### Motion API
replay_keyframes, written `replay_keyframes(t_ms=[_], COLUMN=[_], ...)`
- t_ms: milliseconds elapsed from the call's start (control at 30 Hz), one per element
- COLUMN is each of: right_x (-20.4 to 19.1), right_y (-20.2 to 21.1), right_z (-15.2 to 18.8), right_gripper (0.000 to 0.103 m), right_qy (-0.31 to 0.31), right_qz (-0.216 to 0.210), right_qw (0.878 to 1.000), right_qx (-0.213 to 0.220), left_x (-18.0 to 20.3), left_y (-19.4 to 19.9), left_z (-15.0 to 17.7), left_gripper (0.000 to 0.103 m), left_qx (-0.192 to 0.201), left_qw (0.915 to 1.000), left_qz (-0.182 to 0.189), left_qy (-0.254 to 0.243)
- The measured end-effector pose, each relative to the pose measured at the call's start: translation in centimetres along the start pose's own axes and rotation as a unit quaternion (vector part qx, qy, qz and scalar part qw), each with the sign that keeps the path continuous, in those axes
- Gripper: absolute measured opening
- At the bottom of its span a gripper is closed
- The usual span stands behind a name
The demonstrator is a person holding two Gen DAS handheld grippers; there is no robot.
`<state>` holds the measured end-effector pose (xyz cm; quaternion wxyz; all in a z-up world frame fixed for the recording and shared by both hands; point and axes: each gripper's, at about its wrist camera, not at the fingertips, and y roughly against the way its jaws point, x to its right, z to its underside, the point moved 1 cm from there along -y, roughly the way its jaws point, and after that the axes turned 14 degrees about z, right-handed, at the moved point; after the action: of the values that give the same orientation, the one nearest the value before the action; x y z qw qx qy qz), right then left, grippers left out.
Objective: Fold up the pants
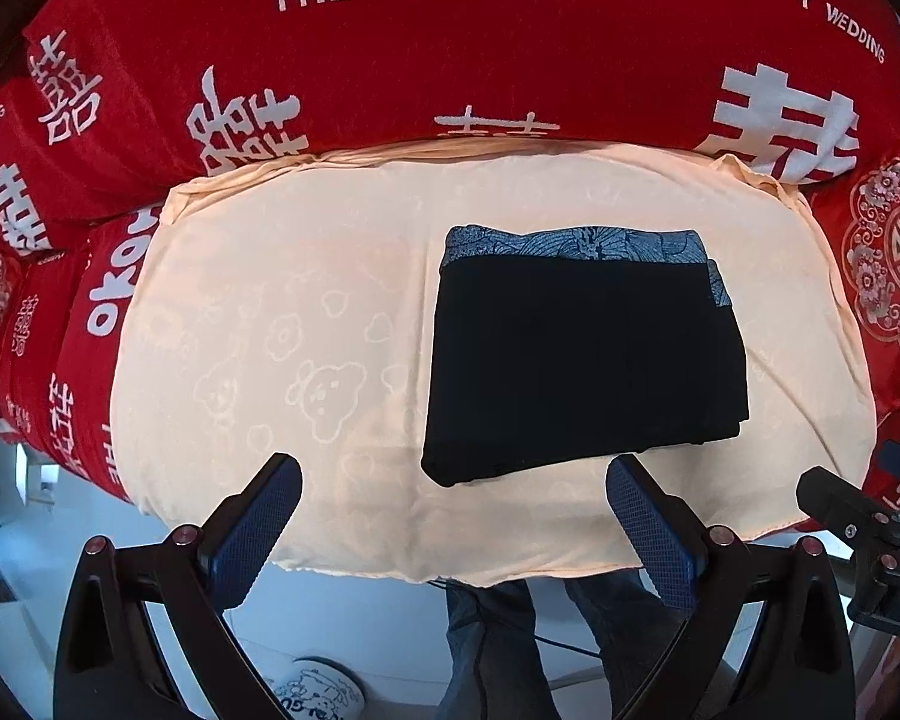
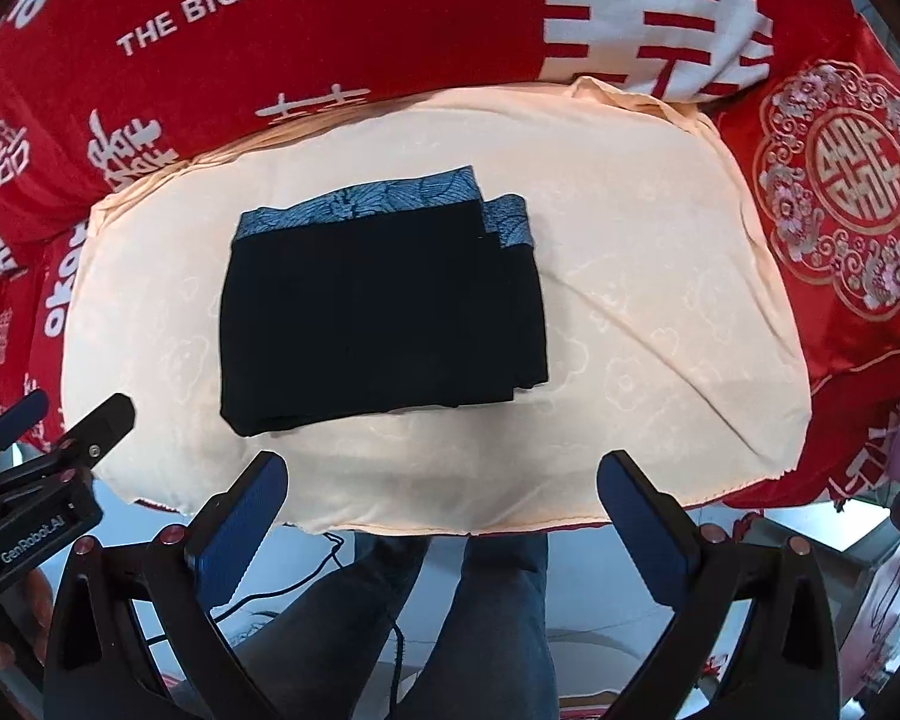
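Note:
The black pants (image 1: 582,360) lie folded into a compact rectangle on the cream cloth (image 1: 306,312), with a blue patterned waistband along the far edge. They also show in the right wrist view (image 2: 378,312). My left gripper (image 1: 453,480) is open and empty, held above the cloth's near edge, just short of the pants. My right gripper (image 2: 441,477) is open and empty, also at the near edge, in front of the pants. Each gripper shows at the side of the other's view: the right one (image 1: 858,516), the left one (image 2: 60,444).
A red wedding quilt (image 1: 426,54) with white lettering is bunched behind and around the cloth. A red embroidered cushion (image 2: 846,192) lies at the right. The person's legs in jeans (image 2: 450,612) stand at the bed's near edge above a pale floor.

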<state>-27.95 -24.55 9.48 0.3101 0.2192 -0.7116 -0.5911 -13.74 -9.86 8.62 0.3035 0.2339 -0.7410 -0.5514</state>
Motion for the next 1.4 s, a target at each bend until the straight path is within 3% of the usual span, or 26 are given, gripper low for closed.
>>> replay_keyframes(t_ms=[1400], right_x=[-0.10], right_y=[0.23], right_z=[-0.89], right_gripper=[0.103], right_qy=[0.005], right_qz=[-0.003], right_qw=[1.000], right_qx=[0.003], left_x=[0.16], left_y=[0.07], left_z=[0.21], left_gripper=[0.102], left_qx=[-0.003], left_qw=[1.0000], left_qz=[-0.001], left_qy=[0.000])
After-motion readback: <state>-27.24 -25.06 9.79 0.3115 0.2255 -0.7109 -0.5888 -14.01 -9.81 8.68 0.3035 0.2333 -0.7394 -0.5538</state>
